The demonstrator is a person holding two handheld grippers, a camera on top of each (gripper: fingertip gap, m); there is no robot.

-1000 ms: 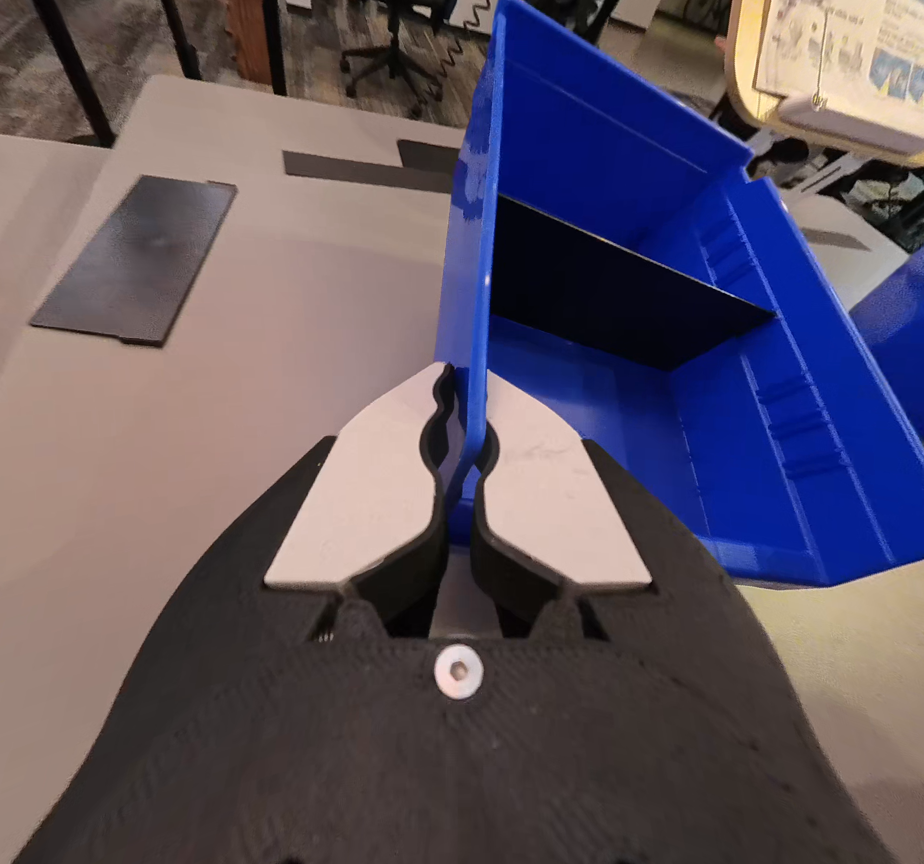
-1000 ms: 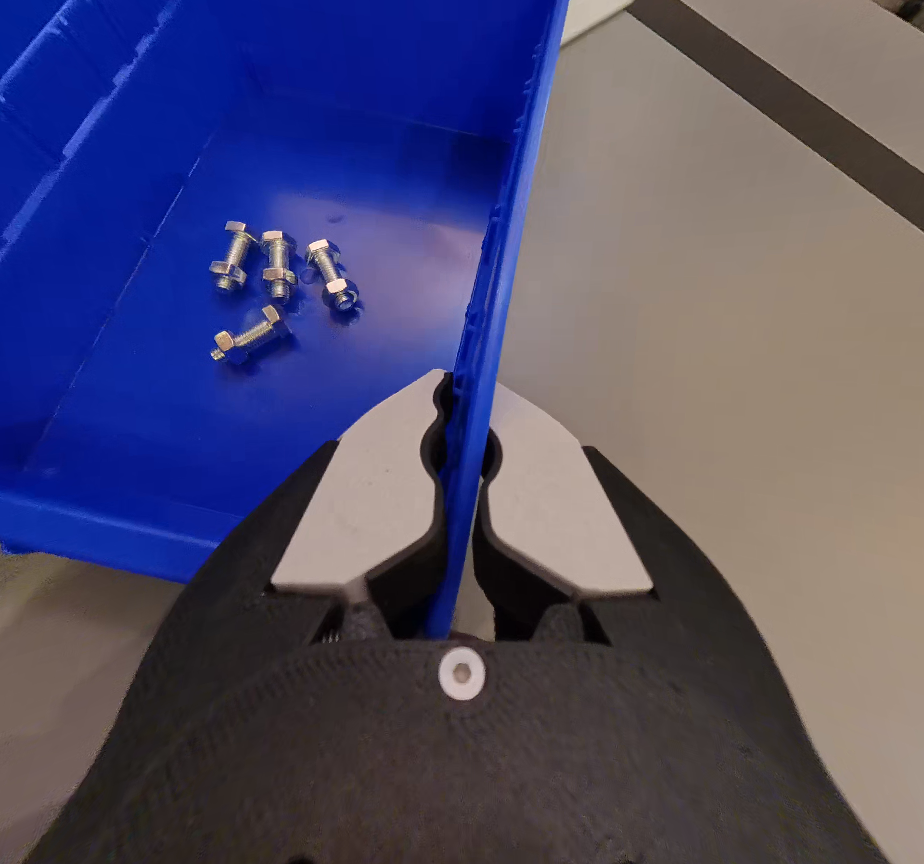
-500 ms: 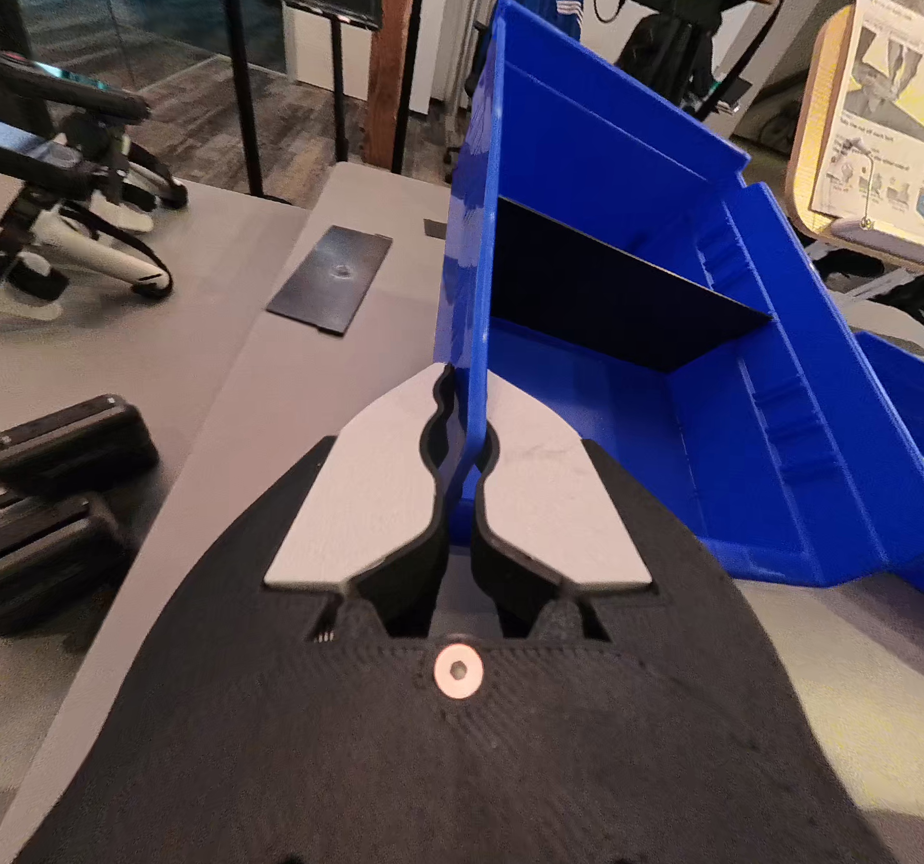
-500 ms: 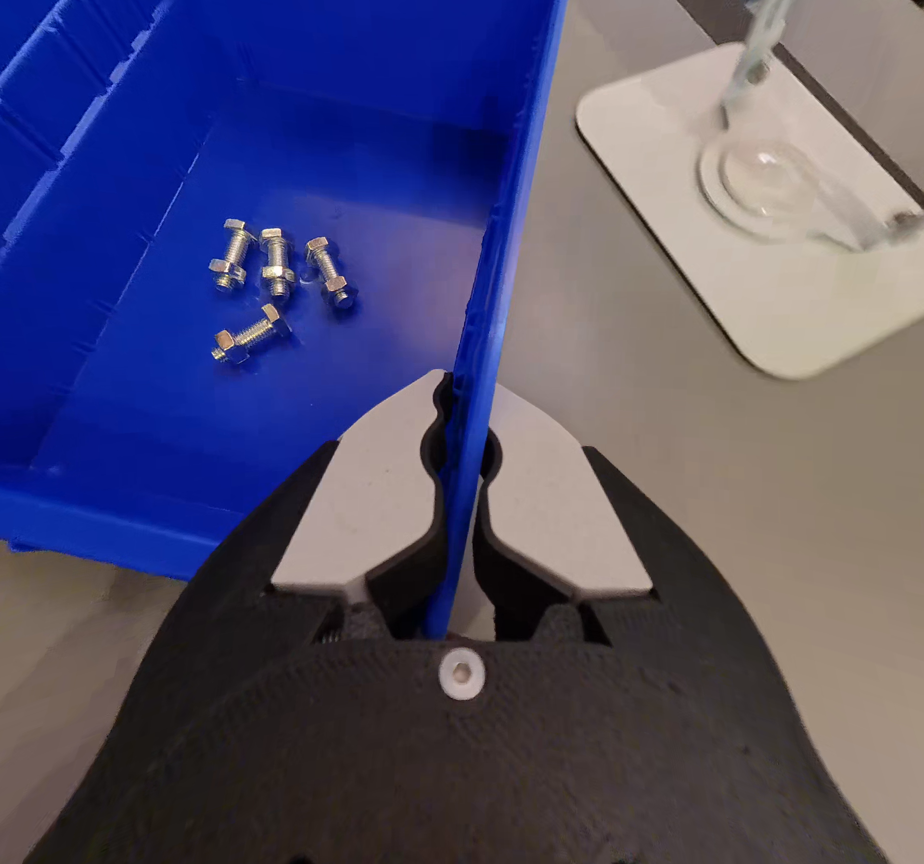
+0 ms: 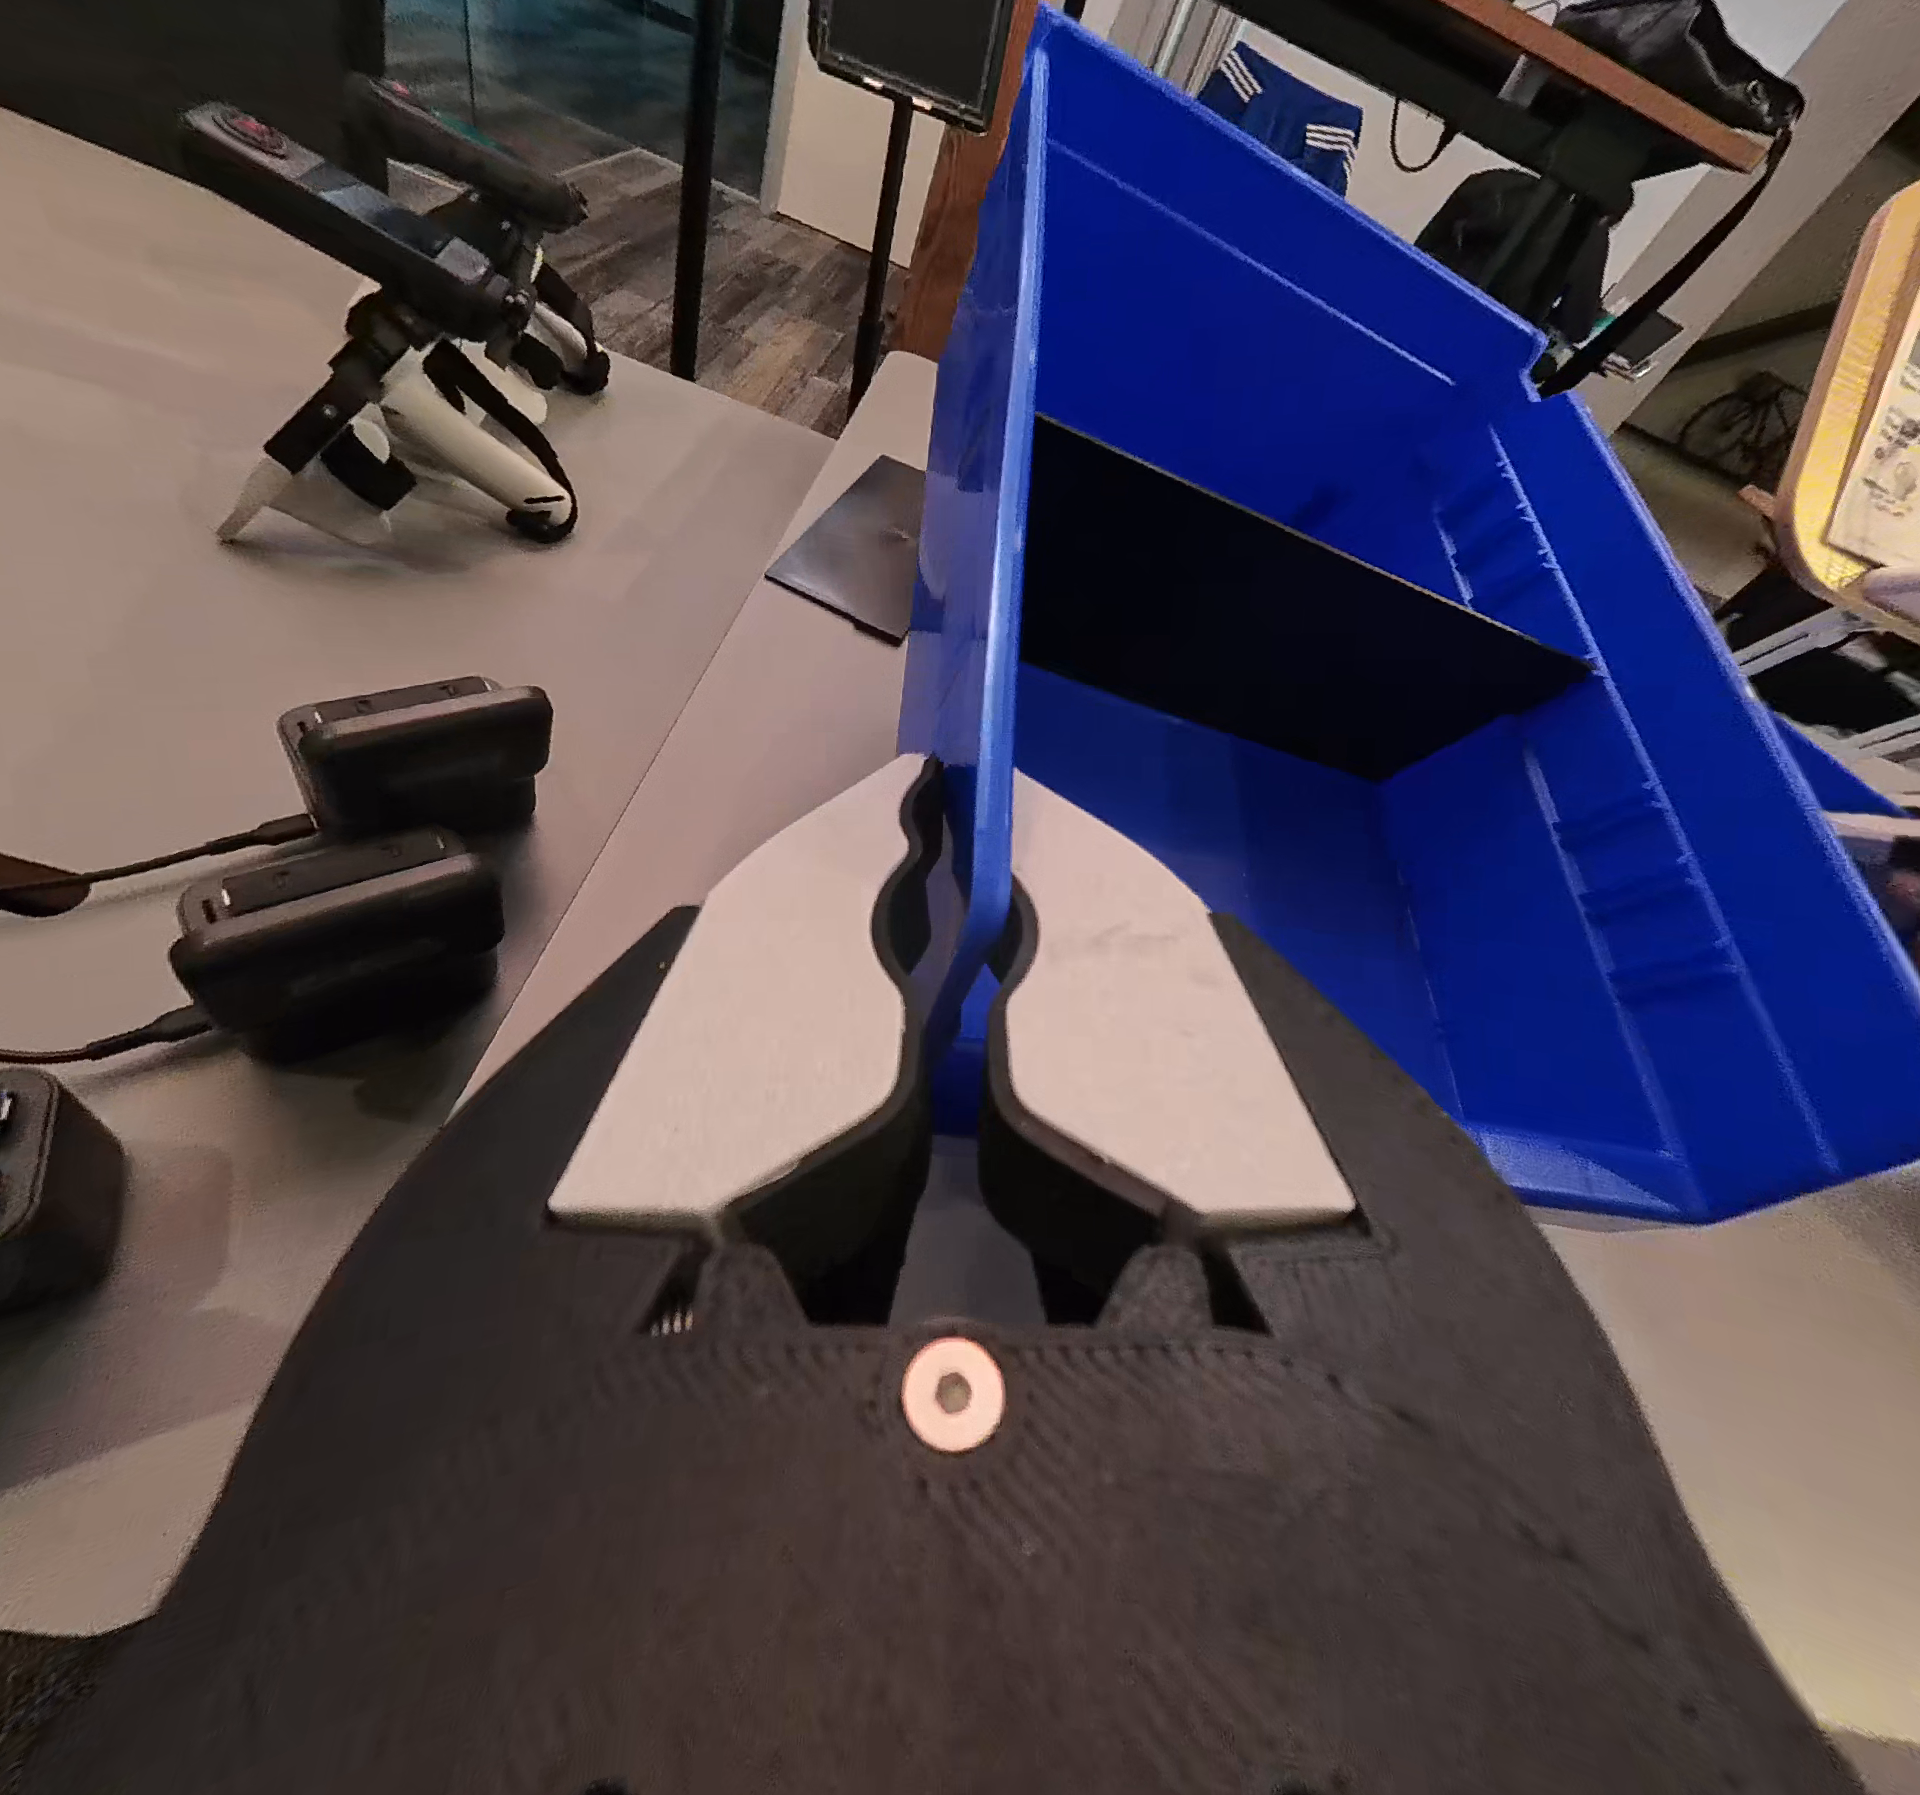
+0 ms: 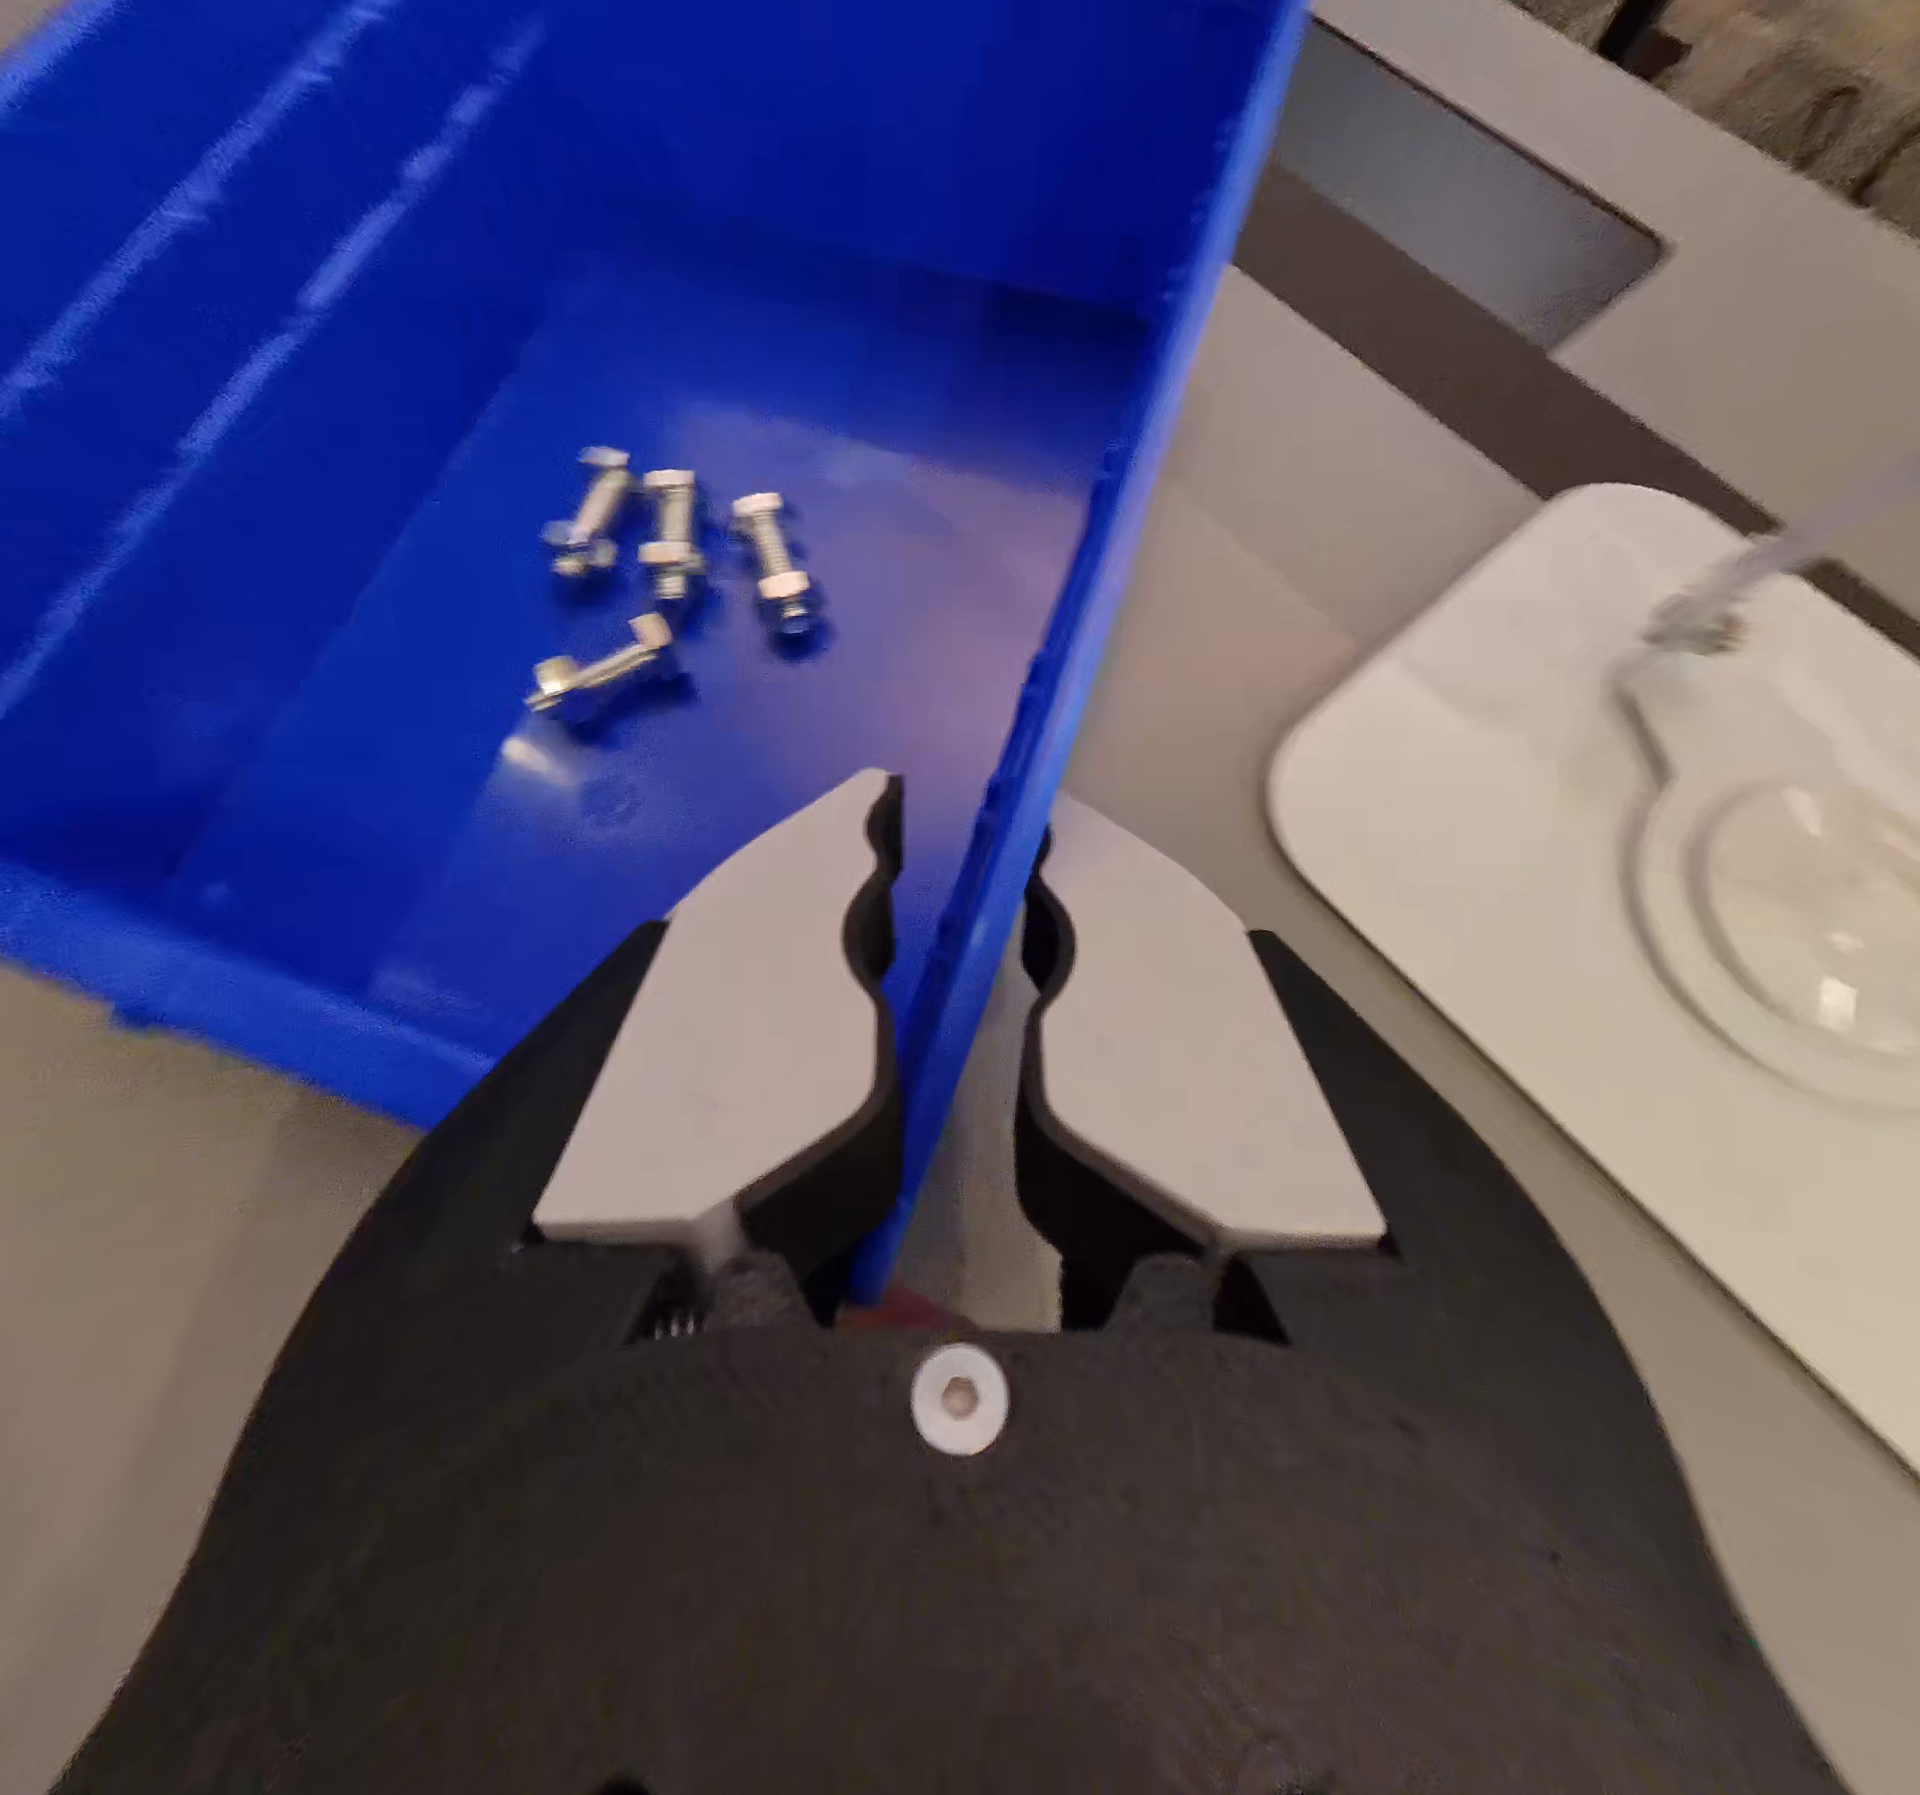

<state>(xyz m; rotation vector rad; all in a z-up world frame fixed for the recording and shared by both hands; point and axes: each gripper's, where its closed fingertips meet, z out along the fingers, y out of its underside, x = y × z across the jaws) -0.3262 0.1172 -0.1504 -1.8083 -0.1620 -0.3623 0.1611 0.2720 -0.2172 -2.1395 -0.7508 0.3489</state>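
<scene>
Left gripper point(image 5: 971, 878) clenched on bin point(image 5: 1299, 374) wall. Right gripper point(image 6: 966, 872) parted, straddling bin point(image 6: 727, 166) wall; four bolts point(image 6: 665, 561) inside.

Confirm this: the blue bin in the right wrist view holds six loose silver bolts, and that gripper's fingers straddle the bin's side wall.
Wrong count. The right wrist view shows four silver bolts lying on the floor of the blue bin, not six. The rest holds: the right gripper has its fingers on either side of the bin's side wall.
</scene>
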